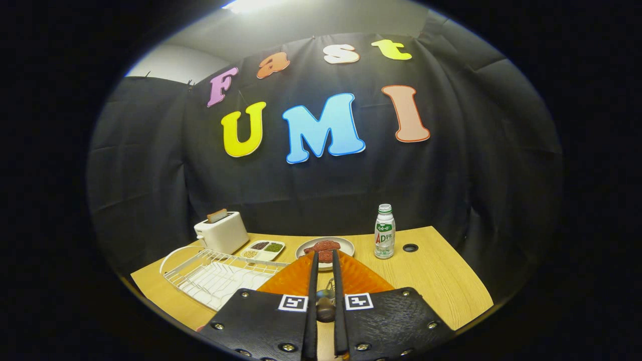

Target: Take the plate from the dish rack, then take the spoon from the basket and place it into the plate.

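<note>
Spoon (325, 307) sat clamped between our gripper (325, 268) fingers, jaws narrow on its handle, so we judged the carry step underway, needing a lowering onto the plate (346, 245) just ahead, right of the dish rack (210, 276).

A black cloth wall (326, 190) hangs behind a light wooden table (441, 281), which has a round cable hole (410, 247) at 3 o'clock. At 12 o'clock, a ceiling lamp (251, 5) shines.
</note>
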`<state>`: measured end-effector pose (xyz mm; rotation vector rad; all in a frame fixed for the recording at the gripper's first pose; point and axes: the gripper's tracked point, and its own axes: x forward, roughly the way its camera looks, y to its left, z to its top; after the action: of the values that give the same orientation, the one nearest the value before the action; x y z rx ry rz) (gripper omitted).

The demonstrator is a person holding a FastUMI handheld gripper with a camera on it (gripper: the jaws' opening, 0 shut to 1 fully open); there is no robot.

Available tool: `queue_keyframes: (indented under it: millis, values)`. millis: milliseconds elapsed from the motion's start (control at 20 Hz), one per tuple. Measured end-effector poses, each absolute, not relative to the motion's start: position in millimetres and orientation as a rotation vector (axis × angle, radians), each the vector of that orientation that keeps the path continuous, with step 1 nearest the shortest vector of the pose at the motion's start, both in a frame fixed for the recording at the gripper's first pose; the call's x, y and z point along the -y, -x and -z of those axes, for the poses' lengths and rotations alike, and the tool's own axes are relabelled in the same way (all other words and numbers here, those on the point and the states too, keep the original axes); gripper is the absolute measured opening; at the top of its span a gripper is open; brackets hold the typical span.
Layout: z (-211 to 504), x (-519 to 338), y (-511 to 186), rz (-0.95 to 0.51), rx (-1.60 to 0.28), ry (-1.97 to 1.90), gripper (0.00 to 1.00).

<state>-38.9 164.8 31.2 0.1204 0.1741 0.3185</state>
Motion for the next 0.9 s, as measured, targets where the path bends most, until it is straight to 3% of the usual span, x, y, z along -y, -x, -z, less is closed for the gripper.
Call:
queue_keyframes:
  millis: [450,900]
  values:
    - [-48,-193,101,-0.433,-0.207,-0.12,0.13]
    - [-9,-256,153,-0.581,-0.304,-0.117,0.13]
